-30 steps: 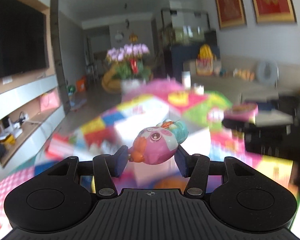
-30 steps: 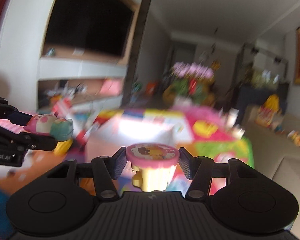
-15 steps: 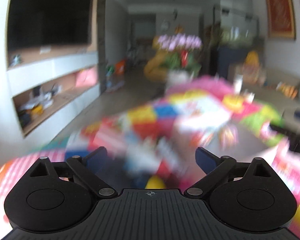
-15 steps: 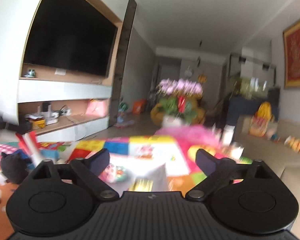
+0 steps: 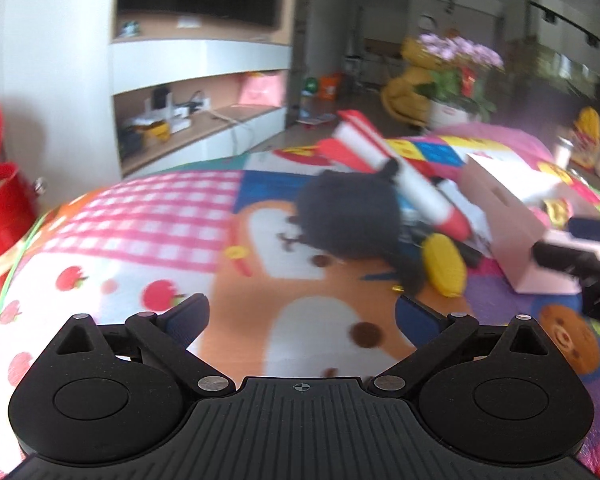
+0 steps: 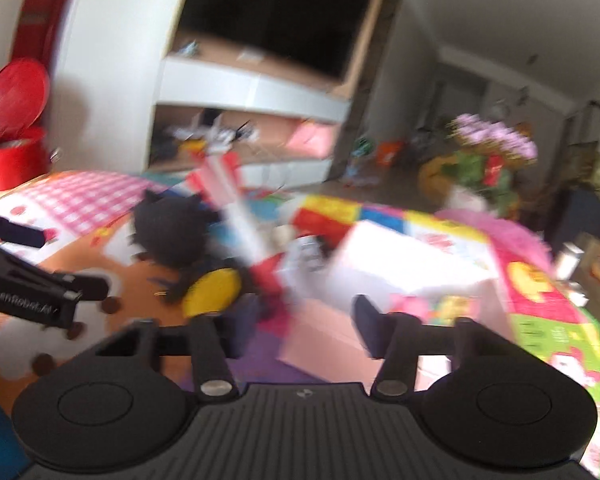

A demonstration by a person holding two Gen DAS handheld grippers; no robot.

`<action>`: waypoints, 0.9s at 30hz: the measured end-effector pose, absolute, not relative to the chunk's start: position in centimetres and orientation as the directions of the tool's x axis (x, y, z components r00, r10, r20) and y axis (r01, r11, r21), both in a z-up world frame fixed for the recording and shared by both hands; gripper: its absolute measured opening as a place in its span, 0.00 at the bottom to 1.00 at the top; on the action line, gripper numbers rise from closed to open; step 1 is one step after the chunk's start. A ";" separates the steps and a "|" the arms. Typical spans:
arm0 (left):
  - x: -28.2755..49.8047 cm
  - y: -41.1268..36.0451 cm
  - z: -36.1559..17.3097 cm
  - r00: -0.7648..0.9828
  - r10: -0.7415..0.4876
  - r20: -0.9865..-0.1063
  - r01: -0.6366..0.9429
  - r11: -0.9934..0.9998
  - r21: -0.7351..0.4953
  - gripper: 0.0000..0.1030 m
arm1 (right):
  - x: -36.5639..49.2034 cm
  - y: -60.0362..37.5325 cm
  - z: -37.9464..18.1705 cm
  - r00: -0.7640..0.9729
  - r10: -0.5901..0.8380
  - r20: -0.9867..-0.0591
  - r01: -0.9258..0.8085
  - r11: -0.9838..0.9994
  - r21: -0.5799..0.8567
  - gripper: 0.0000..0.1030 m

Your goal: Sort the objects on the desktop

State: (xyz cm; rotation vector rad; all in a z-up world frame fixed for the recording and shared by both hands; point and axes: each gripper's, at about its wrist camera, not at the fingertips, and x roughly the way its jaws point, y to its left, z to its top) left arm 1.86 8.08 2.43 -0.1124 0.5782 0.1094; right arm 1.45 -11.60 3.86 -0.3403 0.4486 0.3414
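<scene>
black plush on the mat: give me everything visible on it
The black plush toy looks like soft, fuzzy fabric, rounded, with small pointed ear-like tufts on top (right wrist view). It lies on the patterned play mat, on the orange-and-white animal print. A red-and-white rocket toy leans across its upper right side, and a yellow oval toy sits against its lower right. No face is discernible; both views are blurred. Neither hand-held gripper touches it.
</scene>
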 end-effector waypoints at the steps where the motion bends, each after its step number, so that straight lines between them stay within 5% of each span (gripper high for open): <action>1: 1.7 8.6 2.4 0.831 0.080 -0.551 -0.149 0.985 -0.082 0.99 | 1.9 -10.5 3.6 0.836 0.255 -0.486 -0.407 0.882 -0.237 0.46; 8: 1.1 10.7 1.8 0.815 0.095 -0.571 -0.190 0.976 -0.108 0.99 | 7.2 -5.7 0.1 0.759 0.242 -0.605 -0.410 0.899 -0.155 0.46; 11: 1.1 10.7 1.7 0.812 0.085 -0.577 -0.182 0.977 -0.113 0.99 | 7.4 -6.1 -0.3 0.720 0.255 -0.645 -0.418 0.902 -0.110 0.29; 19: 2.5 7.9 2.1 0.817 0.007 -0.577 -0.090 0.989 -0.117 0.99 | 2.2 -10.7 1.4 0.729 0.293 -0.619 -0.459 0.880 -0.125 0.29; 27: 7.9 4.9 2.4 0.822 0.002 -0.570 -0.079 0.991 -0.112 0.99 | -1.1 -19.0 1.3 0.794 0.139 -0.592 -0.282 0.947 -0.155 0.29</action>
